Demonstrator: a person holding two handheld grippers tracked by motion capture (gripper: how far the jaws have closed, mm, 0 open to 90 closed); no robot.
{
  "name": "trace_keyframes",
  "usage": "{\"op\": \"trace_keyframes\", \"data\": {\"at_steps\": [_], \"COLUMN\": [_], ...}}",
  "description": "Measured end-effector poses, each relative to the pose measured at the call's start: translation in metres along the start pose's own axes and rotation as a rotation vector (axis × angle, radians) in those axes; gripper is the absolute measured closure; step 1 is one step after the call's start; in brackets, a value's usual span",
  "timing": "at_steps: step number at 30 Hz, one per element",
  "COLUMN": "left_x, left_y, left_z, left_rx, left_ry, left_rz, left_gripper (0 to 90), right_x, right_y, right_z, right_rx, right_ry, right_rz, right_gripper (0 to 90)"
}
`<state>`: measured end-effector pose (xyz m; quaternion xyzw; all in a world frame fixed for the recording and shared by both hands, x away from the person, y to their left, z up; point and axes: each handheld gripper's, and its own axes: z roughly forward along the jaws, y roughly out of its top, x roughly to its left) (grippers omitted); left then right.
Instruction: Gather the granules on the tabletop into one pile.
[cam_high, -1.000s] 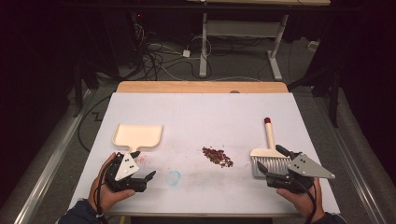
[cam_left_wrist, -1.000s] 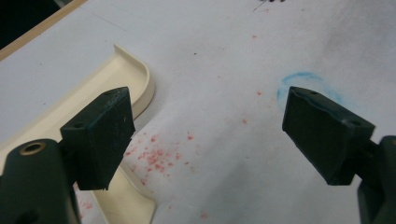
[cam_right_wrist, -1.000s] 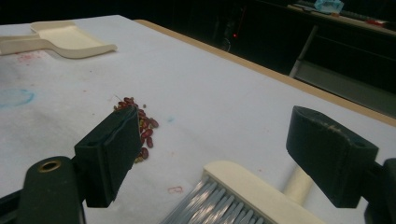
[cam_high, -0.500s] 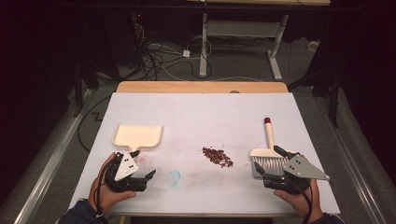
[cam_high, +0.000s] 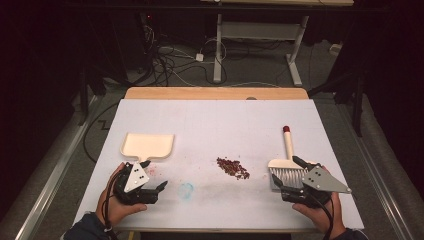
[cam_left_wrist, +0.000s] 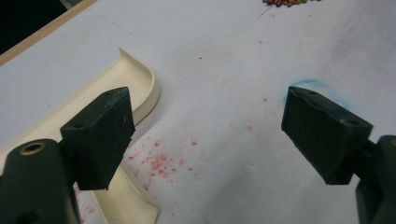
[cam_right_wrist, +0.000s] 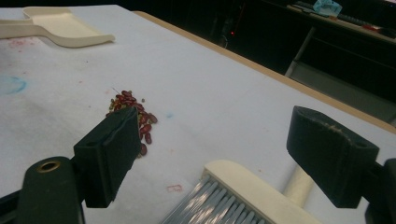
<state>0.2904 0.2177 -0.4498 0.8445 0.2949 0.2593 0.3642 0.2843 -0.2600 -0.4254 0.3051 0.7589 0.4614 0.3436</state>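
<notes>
Both tongs gape apart, holding nothing. The right tongs (cam_high: 286, 176) hover over the brush (cam_high: 286, 167), at the beans' (cam_high: 232, 167) three o'clock; light, rigid plastic, best gripped by its handle. The left tongs (cam_high: 156, 189) wait near the dustpan (cam_high: 147, 146).

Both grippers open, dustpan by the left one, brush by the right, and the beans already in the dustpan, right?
Not quite: the beans lie on the table between the dustpan and brush, as the high view shows. The rest is right.
</notes>
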Motion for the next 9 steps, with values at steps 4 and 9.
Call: {"op": "trace_keyframes", "data": {"at_steps": [4, 9], "left_x": [-0.0002, 0.0007], "left_y": [0.0002, 0.0006], "left_z": [-0.0004, 0.0008], "left_rx": [0.000, -0.001], "left_ry": [0.001, 0.001], "left_rz": [0.000, -0.003], "left_gripper": [16.8, 16.8], "right_x": [0.0005, 0.0006], "right_y": [0.0001, 0.0000], "right_z": [-0.0002, 0.0001], "right_rx": [-0.002, -0.002], "right_ry": [-0.003, -0.002], "right_rz": [-0.003, -0.007], "right_gripper": [18.1, 18.1]}}
